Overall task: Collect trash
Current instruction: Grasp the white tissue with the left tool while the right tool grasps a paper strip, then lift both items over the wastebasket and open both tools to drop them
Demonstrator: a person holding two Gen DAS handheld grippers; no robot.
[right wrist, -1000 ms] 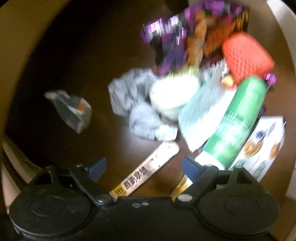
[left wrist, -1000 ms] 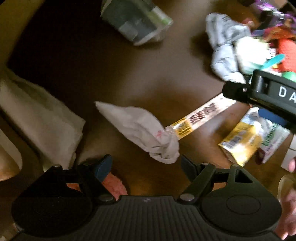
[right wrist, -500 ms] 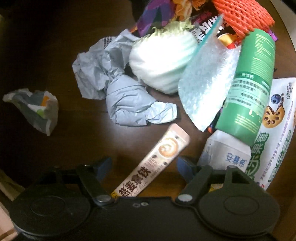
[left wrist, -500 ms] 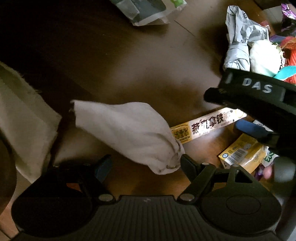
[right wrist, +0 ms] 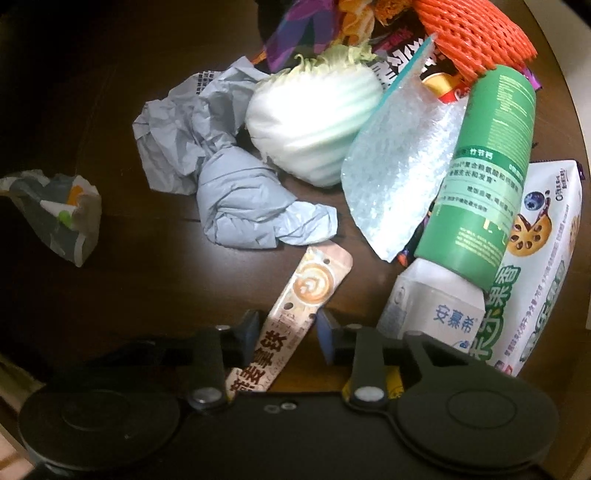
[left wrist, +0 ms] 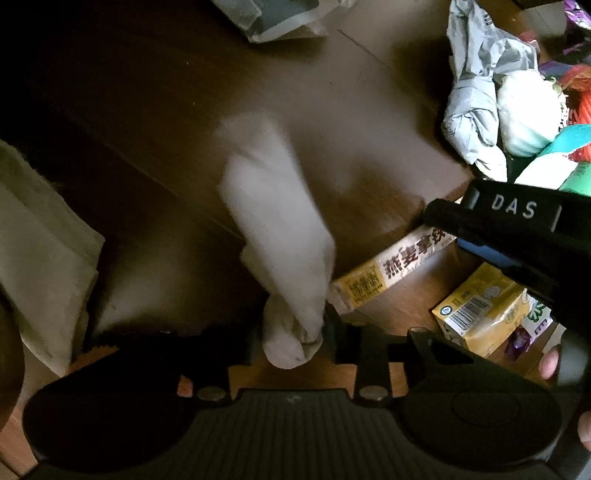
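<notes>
Dark brown wooden desk (left wrist: 155, 122) carried the litter. At far left lay a pale folded cloth (left wrist: 44, 254). Left gripper (left wrist: 293, 334) pointed steeply down, jaws closing around the knotted end of a crumpled white tissue wad (left wrist: 277, 229); both pads met its sides, the rest blurred and trailing away across the desk. Just right of it lay a long tan coffee-stick sachet with dark Chinese print (right wrist: 295, 314). Right gripper (right wrist: 284, 334) stood over the sachet, jaws closing on its lower half, blue pads against its edges. Beyond it: crumpled grey plastic bag (right wrist: 221, 177), white cabbage piece (right wrist: 314, 122), green cylindrical canister (right wrist: 484, 173), orange foam netting (right wrist: 476, 33) heaped together at right.
</notes>
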